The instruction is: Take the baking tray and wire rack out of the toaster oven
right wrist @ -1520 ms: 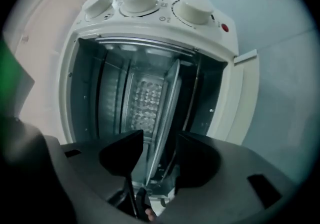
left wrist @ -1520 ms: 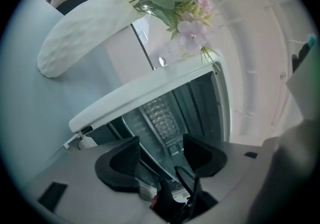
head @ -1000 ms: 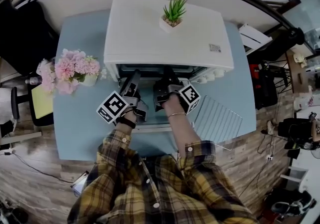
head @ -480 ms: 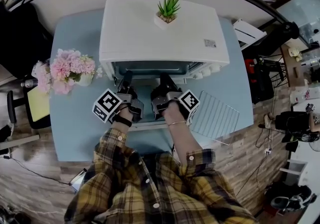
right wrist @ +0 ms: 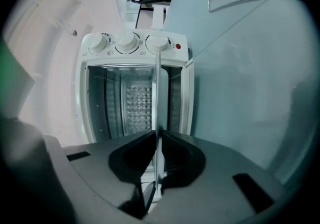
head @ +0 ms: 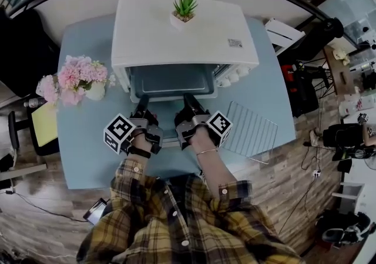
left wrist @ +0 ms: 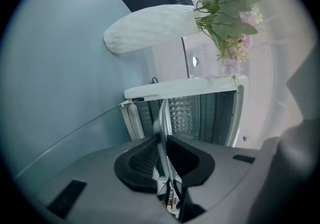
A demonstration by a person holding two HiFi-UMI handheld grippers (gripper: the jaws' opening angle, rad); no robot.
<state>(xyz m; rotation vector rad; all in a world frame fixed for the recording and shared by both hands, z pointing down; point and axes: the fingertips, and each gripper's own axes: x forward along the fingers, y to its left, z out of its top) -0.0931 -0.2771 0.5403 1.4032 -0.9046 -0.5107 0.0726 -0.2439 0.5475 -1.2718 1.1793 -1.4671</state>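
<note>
- Tray (head: 170, 82) sits at centre frame, partly drawn out of the toaster oven (head: 182, 27). The wire rack (head: 249, 133) already lies on the table (head: 88, 139) at right.
- Your risk, as I judge it: pull unevenly and the tray skews and jams in its slots, or slips off such a thin rim grip and drops.
- Your left gripper (head: 143, 103) has just been closing; its jaws now pinch the tray's front rim, nearly together.
- Your right gripper (head: 188, 101) clamps the same rim, jaws a sliver apart.
</note>
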